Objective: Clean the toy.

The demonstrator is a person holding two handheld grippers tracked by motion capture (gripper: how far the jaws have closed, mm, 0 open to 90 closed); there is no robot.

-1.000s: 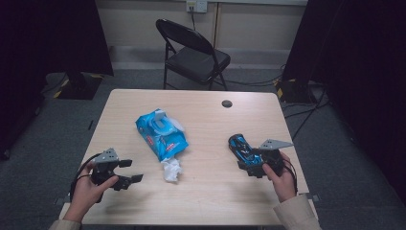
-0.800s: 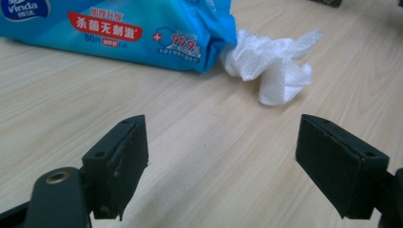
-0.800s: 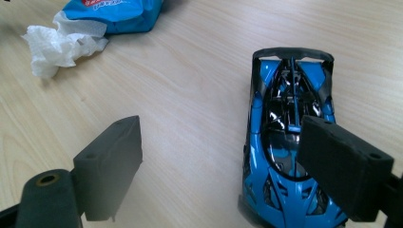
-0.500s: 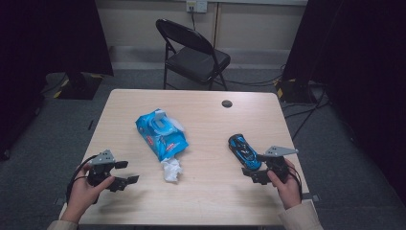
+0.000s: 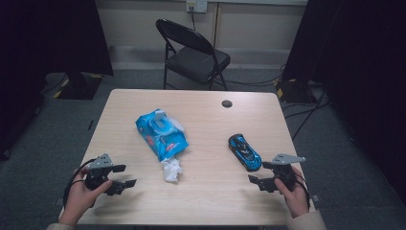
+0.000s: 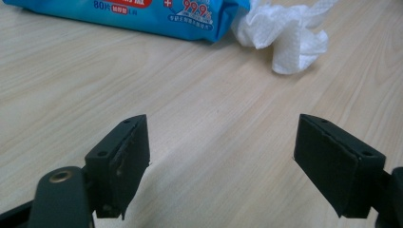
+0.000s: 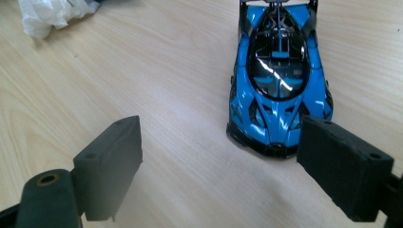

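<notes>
A blue wipes pack (image 5: 160,134) lies on the counter (image 5: 206,201), lid flap raised, one white wipe (image 5: 171,169) crumpled at its near end. Its label reads "80" and "99.9%". A blue toy car (image 5: 244,152) sits just ahead of the right tool (image 5: 256,182), jaws apart, empty. The left tool (image 5: 123,178) is also apart, holding nothing.

We are in a recording studio or lab room: black curtains (image 5: 364,72) hang left and right, grey carpet (image 5: 325,143) carries loose cables (image 5: 306,120), and a folding chair (image 5: 191,52) stands beyond our bare wooden counter (image 5: 201,201).
</notes>
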